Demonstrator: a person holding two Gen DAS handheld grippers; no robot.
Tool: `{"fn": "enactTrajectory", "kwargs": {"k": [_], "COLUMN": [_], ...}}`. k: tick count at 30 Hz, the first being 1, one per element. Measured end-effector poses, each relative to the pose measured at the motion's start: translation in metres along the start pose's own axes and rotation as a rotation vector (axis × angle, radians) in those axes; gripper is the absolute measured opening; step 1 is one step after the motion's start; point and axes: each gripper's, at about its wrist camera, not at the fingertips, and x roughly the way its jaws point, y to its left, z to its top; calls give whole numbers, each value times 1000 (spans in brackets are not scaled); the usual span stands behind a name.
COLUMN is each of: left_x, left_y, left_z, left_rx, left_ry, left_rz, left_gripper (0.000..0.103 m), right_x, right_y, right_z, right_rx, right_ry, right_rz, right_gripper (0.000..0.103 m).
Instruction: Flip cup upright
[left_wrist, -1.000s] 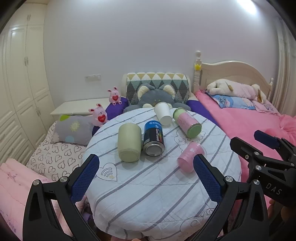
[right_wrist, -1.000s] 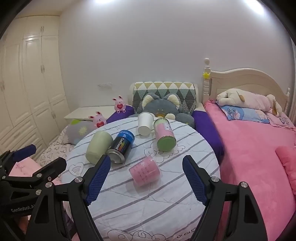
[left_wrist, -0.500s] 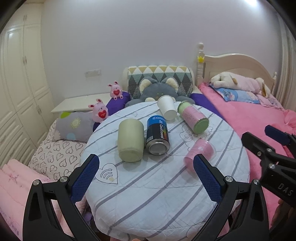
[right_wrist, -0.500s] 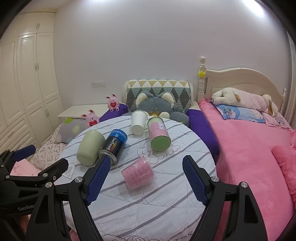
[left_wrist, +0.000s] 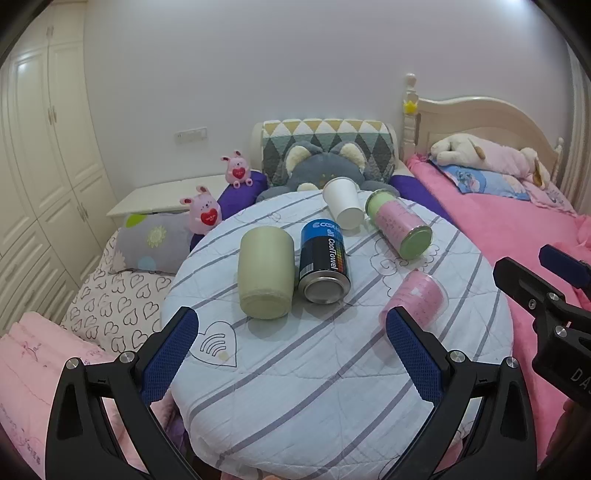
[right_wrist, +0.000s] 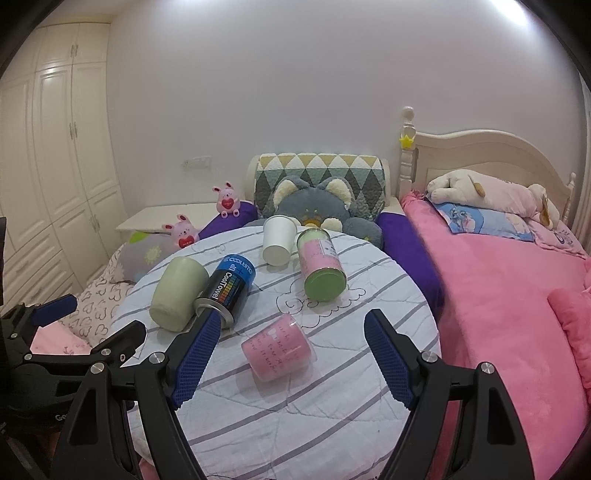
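Several containers lie on their sides on a round table with a striped white cloth (left_wrist: 295, 387) (right_wrist: 295, 413). A pale green cup (left_wrist: 265, 277) (right_wrist: 178, 293) lies left, touching a blue and black can (left_wrist: 324, 266) (right_wrist: 227, 290). A white paper cup (left_wrist: 343, 207) (right_wrist: 279, 240) lies at the back. A pink and green canister (left_wrist: 400, 229) (right_wrist: 320, 263) lies back right. A small pink cup (left_wrist: 415, 297) (right_wrist: 279, 347) lies nearest. My left gripper (left_wrist: 291, 356) is open and empty, short of the green cup. My right gripper (right_wrist: 291, 363) is open and empty, its jaws either side of the pink cup, a little short of it.
A bed with a pink blanket (right_wrist: 498, 295) stands right of the table. Cushions and plush toys (right_wrist: 314, 210) crowd behind the table. A heart-print mattress (left_wrist: 118, 295) lies to the left. White wardrobes (right_wrist: 48, 147) line the left wall.
Both grippers have moved closer to the table. The objects on the table have not moved.
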Motion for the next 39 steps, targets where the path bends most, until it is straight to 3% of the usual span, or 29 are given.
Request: {"fn": "enactTrajectory", "kwargs": {"k": [21,29,39], "left_x": [27,38,55], "left_y": [7,26,66], "left_z": [3,0,1], "left_rx": [-20,-66,-134], "left_ry": [38,49,35], "left_rz": [11,26,88], "left_gripper": [103,103,103], "right_x": [24,44,94], "right_y": [2,3,27], "right_z": [1,3,11], "right_rx": [-1,27,51], "right_ry": [37,73,166], "right_rz": [-6,4,107], "right_gripper": [81,81,81]}}
